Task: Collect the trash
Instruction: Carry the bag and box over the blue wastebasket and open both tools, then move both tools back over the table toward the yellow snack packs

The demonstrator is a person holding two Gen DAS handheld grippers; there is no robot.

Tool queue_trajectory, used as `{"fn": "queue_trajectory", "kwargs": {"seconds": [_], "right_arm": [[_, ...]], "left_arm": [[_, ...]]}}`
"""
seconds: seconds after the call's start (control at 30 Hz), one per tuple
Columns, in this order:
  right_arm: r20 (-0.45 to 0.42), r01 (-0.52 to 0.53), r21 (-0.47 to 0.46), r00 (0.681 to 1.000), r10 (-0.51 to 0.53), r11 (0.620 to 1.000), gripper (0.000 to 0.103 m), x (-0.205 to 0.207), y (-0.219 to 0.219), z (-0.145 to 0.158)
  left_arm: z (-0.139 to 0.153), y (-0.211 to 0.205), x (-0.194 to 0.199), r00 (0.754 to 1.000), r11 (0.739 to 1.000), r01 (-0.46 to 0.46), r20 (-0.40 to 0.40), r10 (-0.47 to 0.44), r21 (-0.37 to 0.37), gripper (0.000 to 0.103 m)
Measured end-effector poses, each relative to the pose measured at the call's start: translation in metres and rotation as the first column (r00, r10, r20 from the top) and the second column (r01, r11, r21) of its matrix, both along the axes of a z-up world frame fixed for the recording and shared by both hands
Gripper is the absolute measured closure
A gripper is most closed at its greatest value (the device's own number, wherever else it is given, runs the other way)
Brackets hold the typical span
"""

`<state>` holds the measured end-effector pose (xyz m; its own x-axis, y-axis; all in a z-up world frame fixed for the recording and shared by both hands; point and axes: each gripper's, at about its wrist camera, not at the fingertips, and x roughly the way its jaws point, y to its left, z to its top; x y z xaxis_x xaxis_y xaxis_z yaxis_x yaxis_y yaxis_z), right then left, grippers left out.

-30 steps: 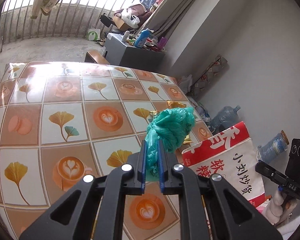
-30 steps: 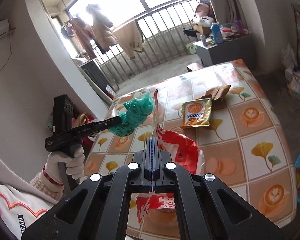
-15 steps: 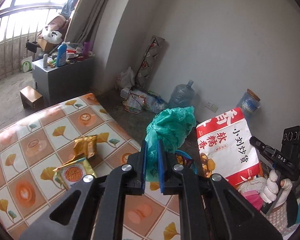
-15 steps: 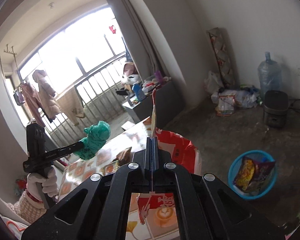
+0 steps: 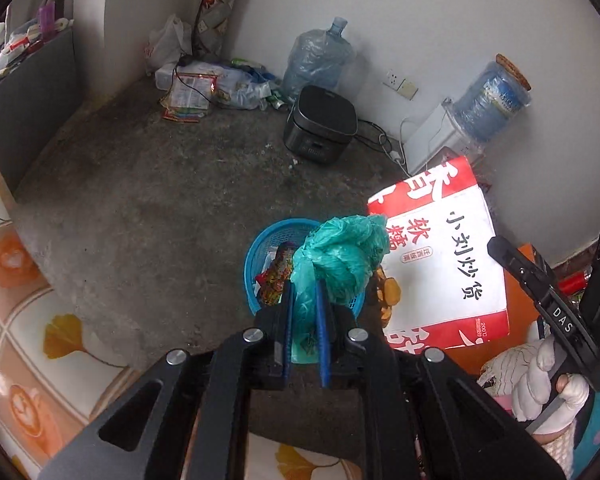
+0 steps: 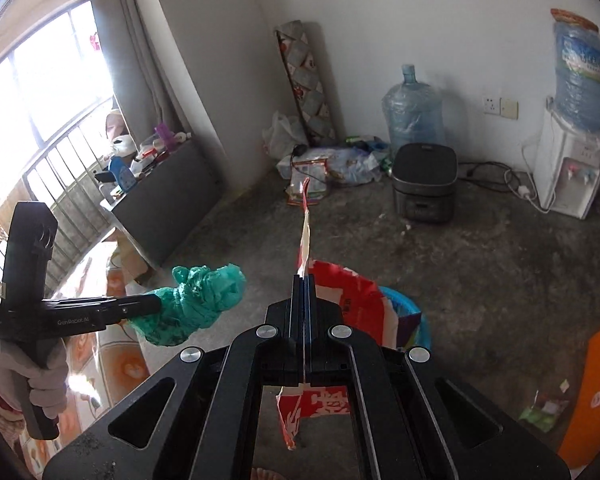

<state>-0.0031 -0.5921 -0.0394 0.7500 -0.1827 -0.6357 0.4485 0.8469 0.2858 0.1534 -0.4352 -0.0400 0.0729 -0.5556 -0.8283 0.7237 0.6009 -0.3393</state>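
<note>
We hold the left claw (image 5: 305,304) clamped on a crumpled green plastic bag (image 5: 338,258), suspended directly above the blue basket (image 5: 260,248) that stands on the concrete floor (image 5: 140,208) and already contains colourful wrappers (image 5: 274,276). Our right claw (image 6: 303,280) is pressed together on the edge of a red-and-white snack bag (image 5: 452,256), which hangs just beside the green bag and over the basket's far side. The bench (image 5: 24,320) with the patterned cloth lies at the left.
</note>
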Motion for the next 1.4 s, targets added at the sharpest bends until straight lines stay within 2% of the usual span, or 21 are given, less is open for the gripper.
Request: {"fn": "queue_trajectory", "kwargs": {"seconds": [0.07,0.13,0.17,0.2,0.23,0.3,0.37,0.43,0.5,0.63,0.8,0.9,0.97,1.03,1.1,1.23,1.3,1.4], "right_arm": [[-0.027,-0.015,-0.030,1.000,0.014,0.999,0.103,0.010,-0.008,-0.013],[-0.080,-0.027,-0.042,0.996,0.024,0.999,0.098,0.018,-0.015,-0.034],[-0.118,-0.040,-0.031,0.992,0.036,0.999,0.078,0.024,-0.021,-0.051],[-0.175,-0.038,-0.019,0.984,0.034,0.999,0.065,0.029,-0.026,-0.070],[-0.233,-0.024,-0.013,0.972,0.021,1.000,0.050,0.034,-0.030,-0.090],[-0.338,0.009,-0.012,0.941,-0.012,1.000,0.050,0.035,-0.036,-0.123],[-0.369,0.066,-0.021,0.927,-0.069,0.998,0.051,0.026,-0.038,-0.135],[-0.323,0.112,0.030,0.941,-0.096,0.993,0.051,0.011,-0.041,-0.134],[-0.296,0.143,0.047,0.947,-0.123,0.989,0.051,0.002,-0.042,-0.129],[-0.257,0.174,0.053,0.954,-0.155,0.983,0.051,-0.007,-0.032,-0.110],[-0.140,0.156,0.011,0.978,-0.153,0.988,0.051,-0.009,-0.005,-0.070],[-0.054,0.147,-0.012,0.988,-0.147,0.989,0.044,-0.013,0.017,-0.041],[0.009,0.132,-0.033,0.991,-0.132,0.991,0.033,-0.017,0.036,-0.021],[0.060,0.118,-0.054,0.992,-0.115,0.992,0.027,-0.018,0.054,-0.004],[0.104,0.089,-0.068,0.991,-0.082,0.994,0.019,-0.015,0.072,0.010],[0.150,0.003,-0.102,0.989,0.012,0.995,0.008,0.000,0.109,0.035],[0.161,-0.061,-0.116,0.984,0.080,0.991,0.008,0.011,0.131,0.045],[0.152,-0.165,-0.112,0.972,0.181,0.980,0.008,0.033,0.161,0.055]], "left_arm": [[-0.019,-0.023,0.001,1.000,1.000,0.004,-0.007,-0.004,0.030,0.093],[-0.041,-0.045,0.003,1.000,0.998,0.020,-0.013,-0.019,0.065,0.089],[-0.057,-0.057,0.003,0.999,0.995,0.040,-0.037,-0.037,0.093,0.078],[-0.072,-0.067,0.003,0.998,0.991,0.052,-0.049,-0.046,0.123,0.068],[-0.085,-0.076,0.004,0.998,0.988,0.054,-0.049,-0.047,0.147,0.065],[-0.108,-0.084,0.005,0.998,0.976,0.053,-0.051,-0.044,0.211,0.062],[-0.112,-0.082,0.007,0.997,0.981,0.020,-0.081,-0.005,0.195,0.062],[-0.102,-0.075,0.006,0.996,0.988,0.013,-0.090,0.001,0.154,0.062],[-0.089,-0.072,0.004,0.998,0.991,0.019,-0.061,-0.011,0.136,0.062],[-0.050,-0.057,0.004,0.999,0.998,0.002,-0.033,0.000,0.062,0.062],[0.013,-0.016,-0.005,0.998,0.999,-0.017,0.053,0.019,-0.050,0.053],[0.051,0.018,-0.012,0.994,0.992,-0.036,0.095,0.047,-0.120,0.047],[0.072,0.046,-0.017,0.989,0.987,-0.039,0.134,0.060,-0.155,0.042],[0.091,0.077,-0.023,0.980,0.982,-0.052,0.181,0.084,-0.179,0.036],[0.106,0.111,-0.028,0.965,0.977,-0.083,0.229,0.127,-0.195,0.025],[0.126,0.187,-0.032,0.914,0.959,-0.181,0.322,0.246,-0.218,0.015],[0.131,0.225,-0.032,0.879,0.945,-0.244,0.360,0.311,-0.219,0.011],[0.135,0.287,-0.029,0.813,0.908,-0.352,0.406,0.417,-0.226,0.009]]}}
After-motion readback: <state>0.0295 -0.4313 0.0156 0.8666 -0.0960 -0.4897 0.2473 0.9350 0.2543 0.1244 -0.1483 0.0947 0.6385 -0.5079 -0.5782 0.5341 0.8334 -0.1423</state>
